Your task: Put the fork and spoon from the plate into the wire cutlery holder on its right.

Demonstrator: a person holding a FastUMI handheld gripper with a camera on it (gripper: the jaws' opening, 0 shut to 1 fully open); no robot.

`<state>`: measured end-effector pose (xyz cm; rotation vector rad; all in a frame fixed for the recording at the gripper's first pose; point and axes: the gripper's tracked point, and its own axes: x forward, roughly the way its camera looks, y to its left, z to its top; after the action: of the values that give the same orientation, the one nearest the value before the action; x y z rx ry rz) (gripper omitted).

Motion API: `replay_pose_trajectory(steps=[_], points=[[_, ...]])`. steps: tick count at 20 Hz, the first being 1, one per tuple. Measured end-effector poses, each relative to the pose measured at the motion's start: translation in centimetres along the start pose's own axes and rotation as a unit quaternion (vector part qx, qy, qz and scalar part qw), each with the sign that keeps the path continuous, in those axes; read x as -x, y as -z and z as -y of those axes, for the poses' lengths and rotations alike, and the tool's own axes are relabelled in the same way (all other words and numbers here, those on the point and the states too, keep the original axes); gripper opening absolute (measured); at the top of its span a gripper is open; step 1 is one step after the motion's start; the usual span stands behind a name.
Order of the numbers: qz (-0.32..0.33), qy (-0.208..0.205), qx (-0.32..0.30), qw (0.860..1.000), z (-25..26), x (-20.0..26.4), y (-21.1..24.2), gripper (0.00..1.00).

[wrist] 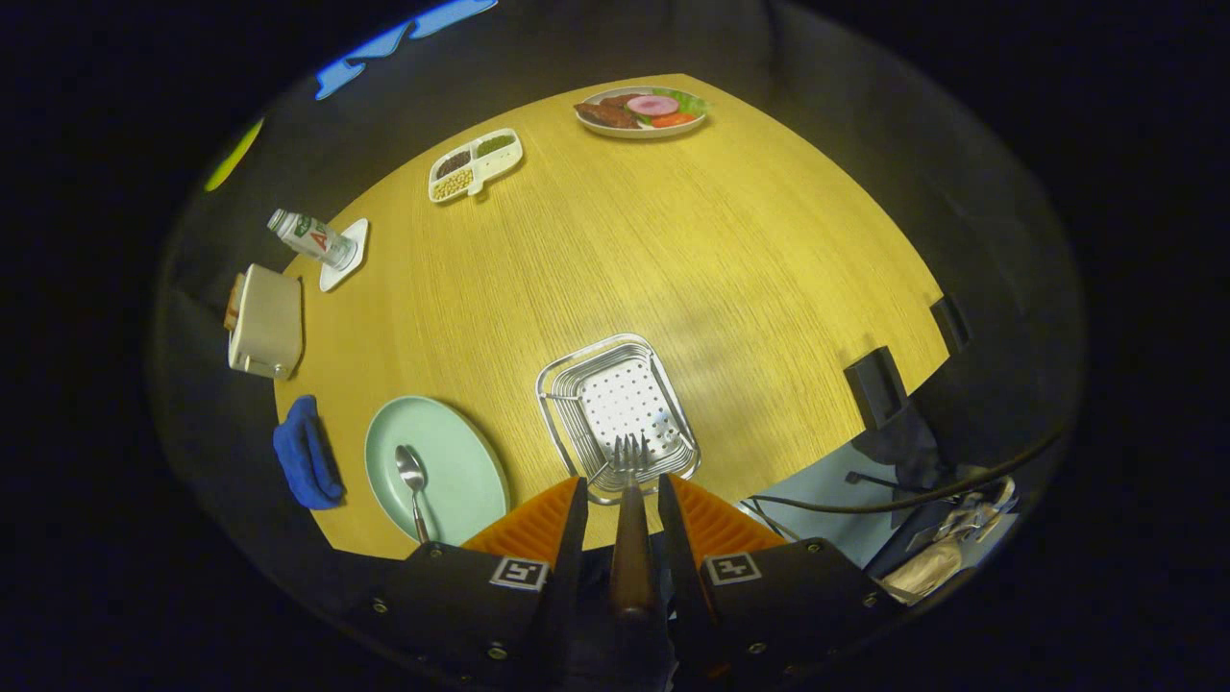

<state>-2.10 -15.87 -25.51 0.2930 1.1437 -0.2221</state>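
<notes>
My gripper [623,495] is shut on a fork [629,481] with a brown wooden handle. The handle lies between the fingers and the steel tines point ahead, over the near rim of the wire cutlery holder [567,380]. The holder is a square steel basket with a perforated bottom, just ahead of the fingers on the wooden table. To its left lies a pale green plate [456,452]. A steel spoon [413,485] rests on the plate, bowl away from me, handle toward me.
A blue cloth [306,452] lies left of the plate, and a white toaster [264,322] beyond it. Farther off stand a tipped bottle [312,237] on a coaster, a divided snack tray [474,163] and a plate of food [641,111]. Black clamps [874,384] grip the table's right edge.
</notes>
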Motion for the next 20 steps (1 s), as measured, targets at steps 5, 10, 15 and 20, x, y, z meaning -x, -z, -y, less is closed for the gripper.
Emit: replay_pose_trajectory(steps=[5,10,15,20], points=[[0.085,-0.005,0.005,0.996,-0.6,2.5,-2.8,0.45],[0.163,-0.019,0.021,0.986,-3.2,5.6,-5.1,0.45],[0.231,-0.052,0.045,0.971,-8.3,8.5,-5.9,0.45],[0.229,-0.096,0.091,0.964,-14.6,7.7,-3.0,0.45]])
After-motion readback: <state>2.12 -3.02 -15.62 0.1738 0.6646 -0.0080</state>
